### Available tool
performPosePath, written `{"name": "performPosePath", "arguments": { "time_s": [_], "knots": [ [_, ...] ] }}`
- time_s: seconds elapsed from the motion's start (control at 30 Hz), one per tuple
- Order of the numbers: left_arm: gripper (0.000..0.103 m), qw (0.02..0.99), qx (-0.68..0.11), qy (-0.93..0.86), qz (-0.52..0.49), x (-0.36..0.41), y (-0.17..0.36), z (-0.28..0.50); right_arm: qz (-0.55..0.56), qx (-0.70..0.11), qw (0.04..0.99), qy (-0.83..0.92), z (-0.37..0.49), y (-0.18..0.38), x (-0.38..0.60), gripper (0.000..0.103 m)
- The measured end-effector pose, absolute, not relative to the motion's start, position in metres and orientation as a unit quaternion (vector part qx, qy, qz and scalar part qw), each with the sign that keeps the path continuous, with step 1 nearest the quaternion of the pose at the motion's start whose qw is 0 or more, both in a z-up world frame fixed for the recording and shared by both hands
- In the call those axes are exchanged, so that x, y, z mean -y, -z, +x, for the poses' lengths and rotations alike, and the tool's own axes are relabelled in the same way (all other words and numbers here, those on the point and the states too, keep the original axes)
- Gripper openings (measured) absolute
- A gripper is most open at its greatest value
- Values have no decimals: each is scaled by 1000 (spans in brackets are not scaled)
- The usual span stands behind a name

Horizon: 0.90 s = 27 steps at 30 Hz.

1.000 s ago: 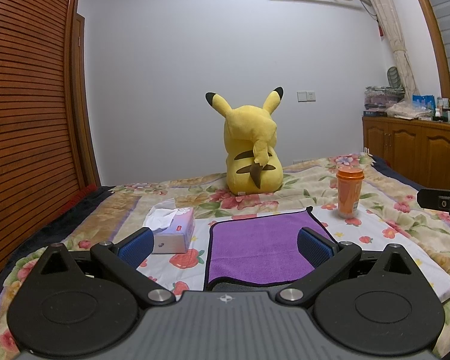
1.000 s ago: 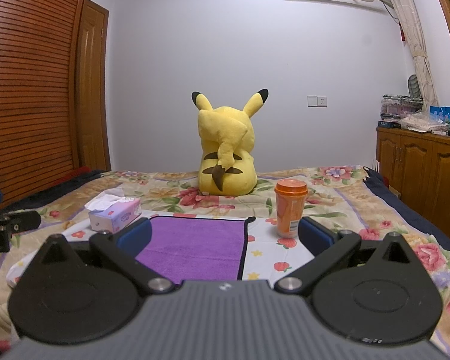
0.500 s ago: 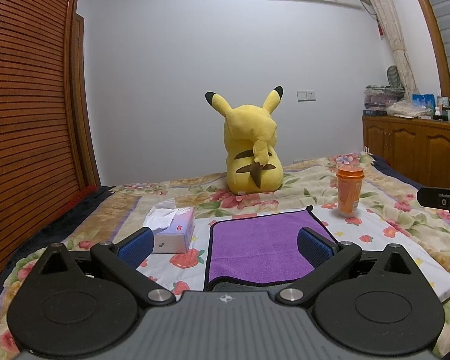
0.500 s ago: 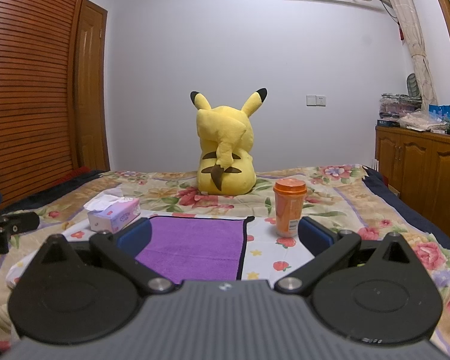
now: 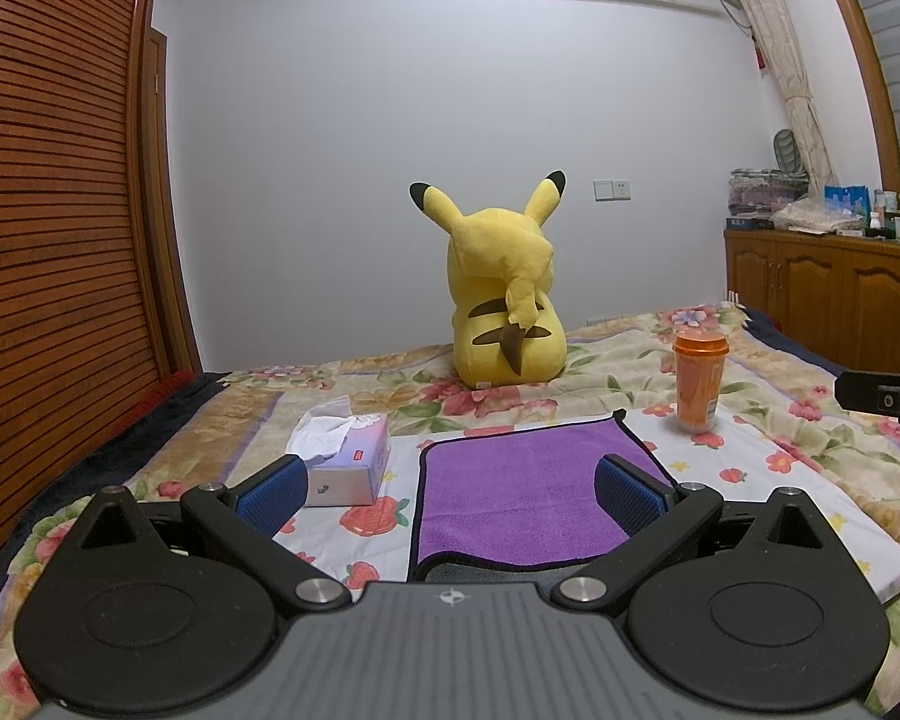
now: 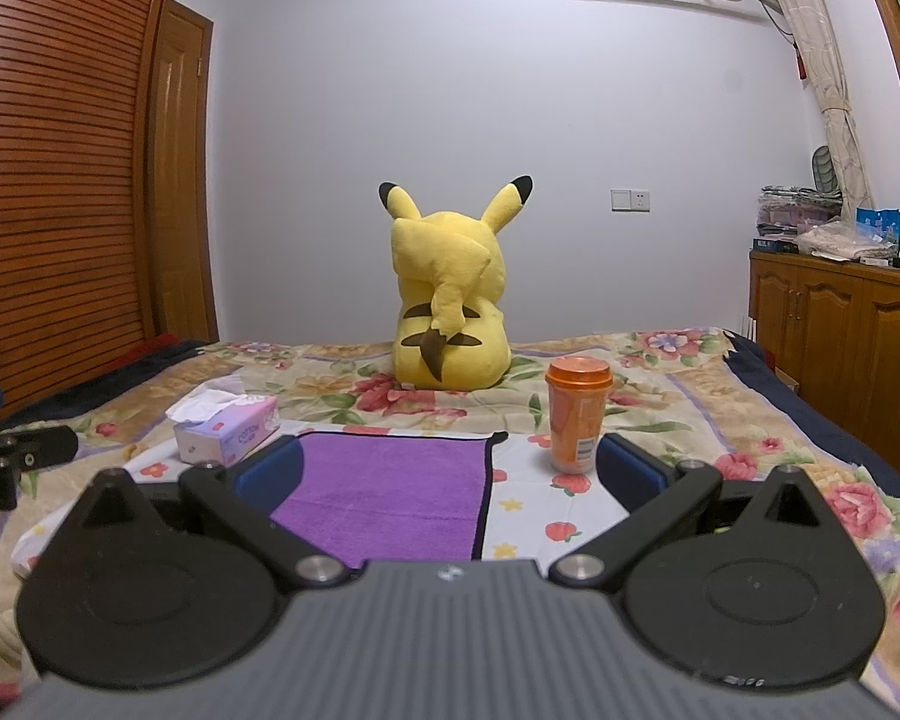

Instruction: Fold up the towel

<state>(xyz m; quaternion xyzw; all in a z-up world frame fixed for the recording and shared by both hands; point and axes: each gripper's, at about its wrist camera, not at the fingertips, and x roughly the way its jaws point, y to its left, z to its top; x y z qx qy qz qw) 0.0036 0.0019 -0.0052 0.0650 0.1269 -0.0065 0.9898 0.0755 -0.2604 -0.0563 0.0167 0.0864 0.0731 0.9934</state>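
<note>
As seen from the left wrist camera, the left tongs [image 5: 450,489] stand spread wide, both blue pads clear of any object and holding nothing. Beyond them the purple towel [image 5: 510,492] lies flat on a white strawberry-print cloth [image 5: 750,468] spread over the bed [image 5: 810,438]. Its black-trimmed near edge sits just ahead of the tongs body, and one far corner is slightly raised. Left of the towel, a tissue box [image 5: 348,462] rests on the same cloth, near but apart from it. An orange cup [image 5: 699,384] stands upright off the towel's far right corner, not touching it. A yellow plush toy [image 5: 504,306] sits further back, facing the wall. Part of the right tongs [image 5: 882,399] shows at the right edge; their state cannot be told from this view.

From the right wrist camera, the right tongs [image 6: 450,474] are likewise wide apart and grip nothing. The towel [image 6: 390,492] lies flat ahead and to the left of centre. Standing just past the right pad, the cup [image 6: 576,414] is upright on the cloth [image 6: 540,516]. Further items noted: tissue box [image 6: 228,426] at left, plush toy [image 6: 450,300] behind, a portion of the left tongs [image 6: 18,456] at the left edge.
</note>
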Motion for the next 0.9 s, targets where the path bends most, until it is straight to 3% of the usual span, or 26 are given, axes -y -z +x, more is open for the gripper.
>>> {"name": "performPosePath", "arguments": {
  "time_s": [0.9],
  "knots": [
    [103, 979, -189, 15, 72, -2, 23, 40, 2, -124, 989, -80, 100, 69, 247, 103]
  ]
}}
